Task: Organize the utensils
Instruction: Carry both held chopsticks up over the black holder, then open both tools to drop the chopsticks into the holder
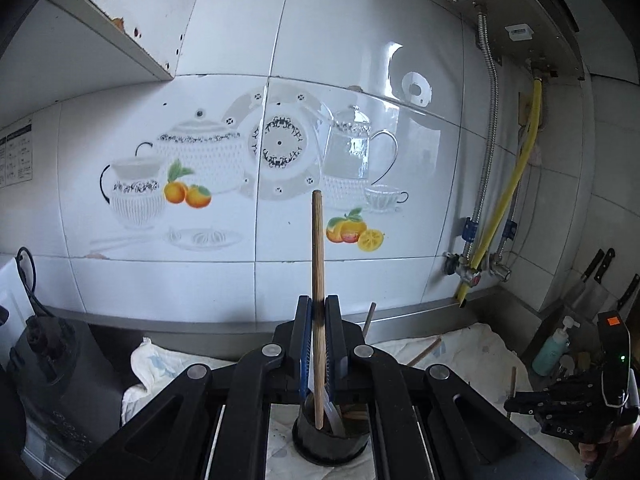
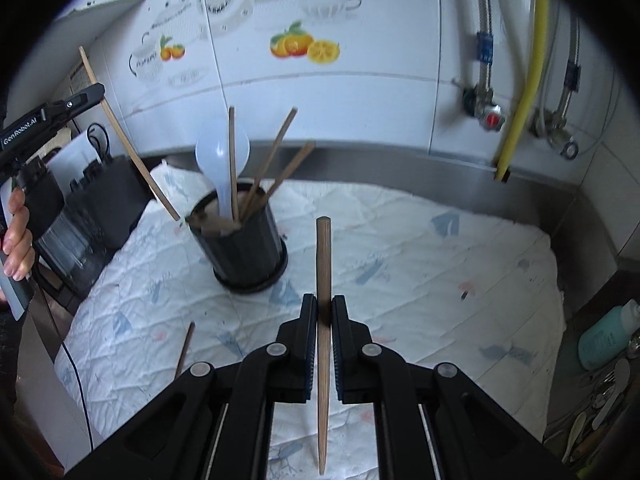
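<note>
Left gripper (image 1: 318, 316): jaws clenched on chopstick (image 1: 318, 264), holder (image 1: 331, 438) below jaws. Right gripper (image 2: 324, 312): jaws clenched on second chopstick (image 2: 323, 264), holder ahead-left.

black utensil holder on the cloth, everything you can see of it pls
The black utensil holder is a dark, round cup with a wider foot ring, apparently plastic. It stands upright on the white quilted cloth, left of centre in the right wrist view. Inside it are a white plastic spoon, bowl up, and three brown chopsticks that lean apart. No gripper touches it. The left gripper's chopstick hangs with its tip near the rim.
</note>
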